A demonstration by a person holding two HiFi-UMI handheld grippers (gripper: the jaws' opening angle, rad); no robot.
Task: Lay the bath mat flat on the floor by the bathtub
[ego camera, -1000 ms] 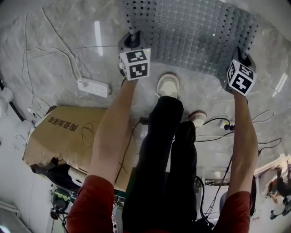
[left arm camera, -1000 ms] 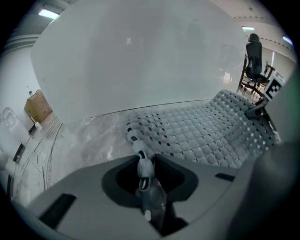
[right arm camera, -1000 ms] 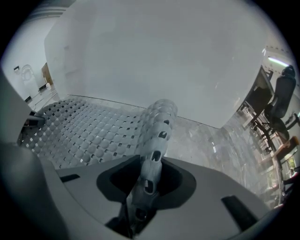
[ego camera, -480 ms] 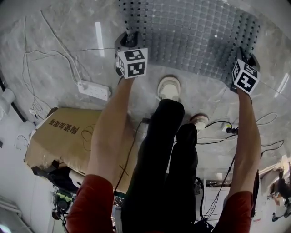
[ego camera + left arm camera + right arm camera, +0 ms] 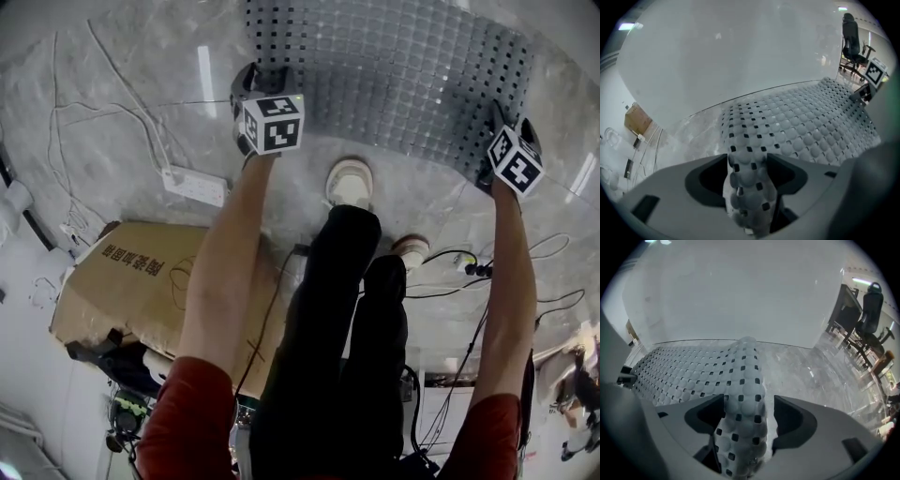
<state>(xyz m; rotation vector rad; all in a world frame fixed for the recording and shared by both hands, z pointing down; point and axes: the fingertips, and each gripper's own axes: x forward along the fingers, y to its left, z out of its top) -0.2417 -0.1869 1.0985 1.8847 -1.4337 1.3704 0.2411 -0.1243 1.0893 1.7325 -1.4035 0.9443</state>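
Floor (image 5: 141, 84): we record grey marbled tile, glossy, with a strip of light reflected in it. A white bathtub wall (image 5: 740, 56) rises straight from it along the far side. To the left lie a white power strip (image 5: 194, 185) with loose white cables and a flattened cardboard box (image 5: 131, 272). Black cables trail at the right, and a black office chair (image 5: 851, 35) stands well off.

Bath mat (image 5: 394, 75): grey, covered in rounded bumps and pierced with rows of small square holes. We find it spread on the floor beside the bathtub wall, ahead of a white shoe (image 5: 349, 181).

Left tongs (image 5: 747, 176) — opening, with a raised fold of the mat's near edge between the jaws.

Right tongs (image 5: 745, 420) — likewise opening, with the opposite near corner humped up between the jaws and a gap showing on one side.
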